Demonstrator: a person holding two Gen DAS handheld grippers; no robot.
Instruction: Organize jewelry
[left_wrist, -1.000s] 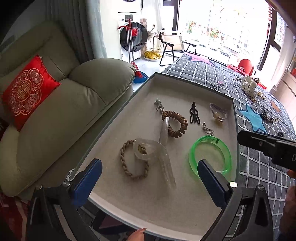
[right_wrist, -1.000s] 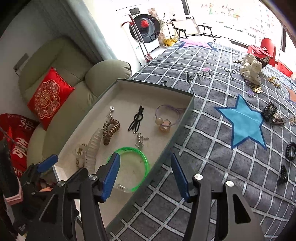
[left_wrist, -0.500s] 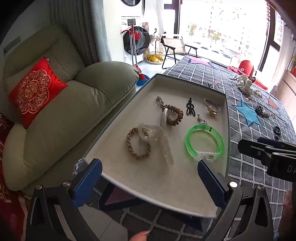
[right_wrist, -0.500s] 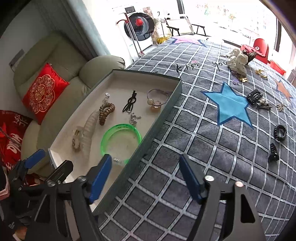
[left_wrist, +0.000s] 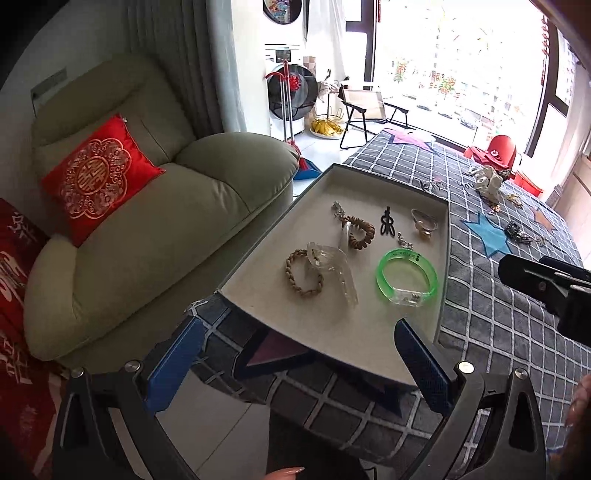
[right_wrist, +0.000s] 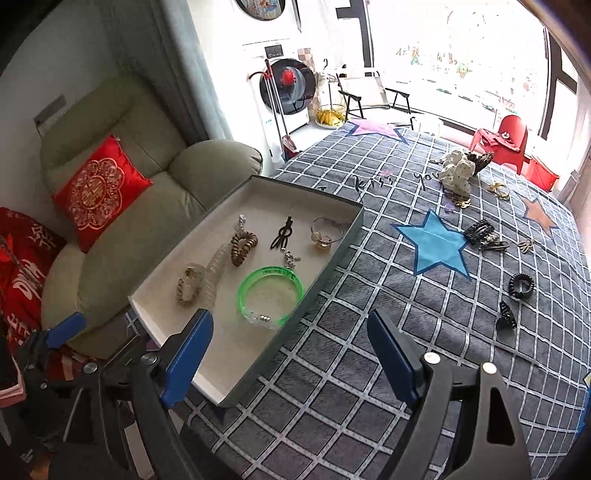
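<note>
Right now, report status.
Left gripper and right gripper open, empty. Green bangle lies in tray. Hair clips loose on blanket. Nothing blocking.

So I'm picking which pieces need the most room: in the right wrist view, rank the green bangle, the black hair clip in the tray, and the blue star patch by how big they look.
1. Blue star patch, largest.
2. Green bangle, a bit smaller; it lies nearer the camera, so its true size is unsure.
3. Black hair clip, clearly smallest.

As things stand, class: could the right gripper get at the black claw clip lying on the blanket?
Probably yes. The right gripper is open and empty, and the black claw clip lies alone on bare blanket, nothing between them.
</note>
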